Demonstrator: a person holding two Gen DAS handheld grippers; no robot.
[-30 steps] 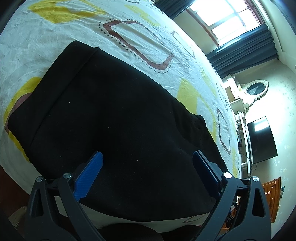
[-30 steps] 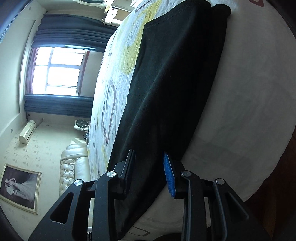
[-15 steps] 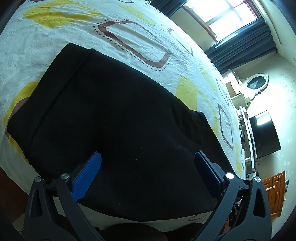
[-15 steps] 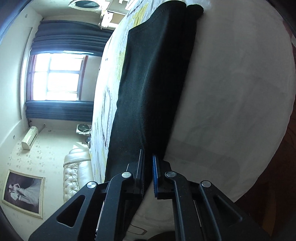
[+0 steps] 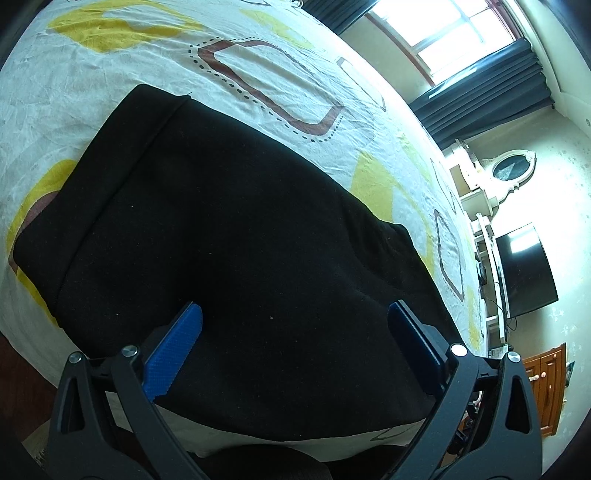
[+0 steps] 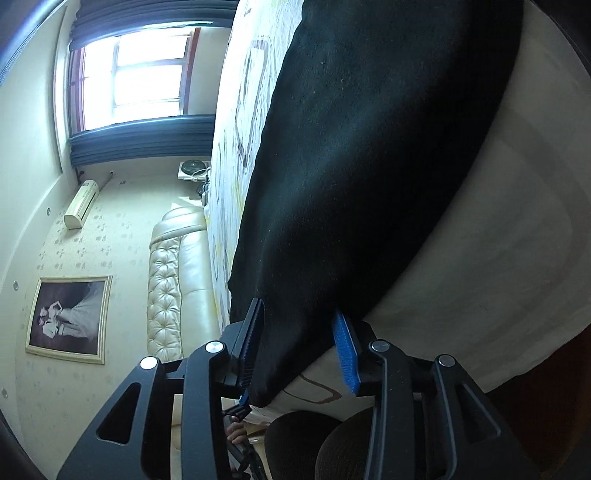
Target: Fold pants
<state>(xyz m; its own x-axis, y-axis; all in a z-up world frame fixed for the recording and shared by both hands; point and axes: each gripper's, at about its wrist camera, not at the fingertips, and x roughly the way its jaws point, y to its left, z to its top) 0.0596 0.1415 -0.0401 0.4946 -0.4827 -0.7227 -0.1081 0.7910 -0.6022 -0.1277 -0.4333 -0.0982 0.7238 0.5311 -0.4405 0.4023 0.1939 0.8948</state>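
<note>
Black pants (image 5: 236, 236) lie folded into a broad dark slab on the bed (image 5: 110, 48), close to its near edge; the patterned sheet — white with yellow patches and brown outlined shapes — shows bare along the far side and toward the window (image 5: 454, 33).

Left gripper (image 5: 295, 332): hovers over the near part of the pants, jaws spread wide, blue pads (image 5: 173, 350) well apart on either side of the cloth. Neither pad presses on the fabric; nothing gripped. The hem band of the pants points toward the far left corner of the bed in this view.

Right gripper (image 6: 299, 339): at the pants' end near the bed edge, view rolled sideways. Jaws opening — a fold of the black cloth (image 6: 369, 166) still lies between them. The left pad appears to touch the cloth edge; the blue right pad (image 6: 345, 350) stands just clear of it, so no clamp on the fabric.

Surroundings: dark curtains (image 5: 491, 85) beside the window, a television (image 5: 524, 273) and an oval mirror (image 5: 511, 170) on the far wall; a tufted cream headboard (image 6: 173, 280), a framed picture (image 6: 68, 317) and an air conditioner (image 6: 81, 203) in the right wrist view.
</note>
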